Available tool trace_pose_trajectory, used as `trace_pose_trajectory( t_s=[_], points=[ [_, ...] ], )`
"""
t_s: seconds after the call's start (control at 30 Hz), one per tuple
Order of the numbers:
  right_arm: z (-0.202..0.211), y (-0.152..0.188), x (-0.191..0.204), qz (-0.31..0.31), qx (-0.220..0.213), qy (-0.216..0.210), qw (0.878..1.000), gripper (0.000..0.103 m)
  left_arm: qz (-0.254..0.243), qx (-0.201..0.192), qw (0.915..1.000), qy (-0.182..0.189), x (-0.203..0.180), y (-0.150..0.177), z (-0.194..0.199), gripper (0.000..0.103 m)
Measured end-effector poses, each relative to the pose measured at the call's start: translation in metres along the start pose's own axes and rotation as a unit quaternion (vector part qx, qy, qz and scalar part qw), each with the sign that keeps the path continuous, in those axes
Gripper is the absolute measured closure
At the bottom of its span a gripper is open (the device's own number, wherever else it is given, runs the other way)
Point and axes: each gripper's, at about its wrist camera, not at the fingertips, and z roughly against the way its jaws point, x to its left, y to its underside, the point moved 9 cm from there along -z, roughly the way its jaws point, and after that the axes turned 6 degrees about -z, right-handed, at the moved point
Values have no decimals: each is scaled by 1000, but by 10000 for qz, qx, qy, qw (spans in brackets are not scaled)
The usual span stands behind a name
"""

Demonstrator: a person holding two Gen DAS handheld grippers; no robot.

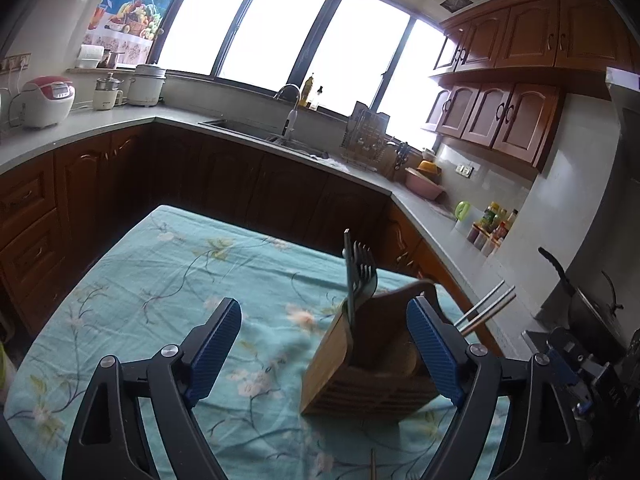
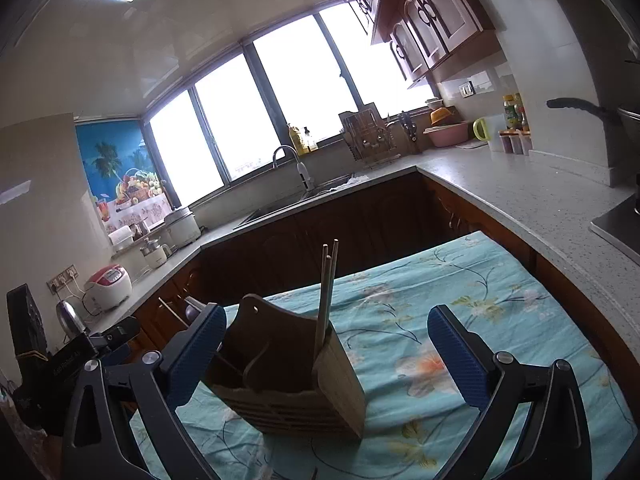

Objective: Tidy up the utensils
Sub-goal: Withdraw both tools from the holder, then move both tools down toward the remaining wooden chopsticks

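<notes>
A wooden utensil holder (image 1: pixel 372 368) stands on the table's teal floral cloth (image 1: pixel 160 280). Dark forks (image 1: pixel 360 276) stand upright in its left compartment. Metal chopsticks (image 1: pixel 486 306) stick out past its right side. My left gripper (image 1: pixel 326 348) is open and empty, its right finger close beside the holder. In the right wrist view the holder (image 2: pixel 296 376) has chopsticks (image 2: pixel 328 292) upright in its right compartment. My right gripper (image 2: pixel 324 356) is open and empty, with the holder between its fingers, nearer the left finger (image 2: pixel 196 352).
The table's far edge drops off to dark wooden cabinets (image 1: pixel 240 184). A grey counter (image 1: pixel 120 124) with a sink (image 1: pixel 248 128), dish rack (image 1: pixel 364 136) and rice cooker (image 1: pixel 46 100) runs behind. The other gripper's body (image 1: pixel 580 364) is at the right.
</notes>
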Motion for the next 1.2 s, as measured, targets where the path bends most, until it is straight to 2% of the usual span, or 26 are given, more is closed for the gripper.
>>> trace_pose_trajectory(
  t_s=[0.27, 0.67, 0.97, 1.2],
  points=[
    [37, 17, -3, -109, 98, -40, 9999, 1, -39, 351, 9993, -137, 5, 27, 47, 18],
    [85, 65, -3, -176, 486, -28, 9987, 1, -229, 832, 9959, -254, 11, 69, 110, 18],
    [109, 101, -8, -171, 796, 77, 9967, 1, -203, 1090, 9934, -279, 17, 100, 145, 18],
    [115, 127, -13, -126, 1047, 137, 9943, 1, -281, 1272, 9911, -288, 16, 120, 155, 18]
  ],
)
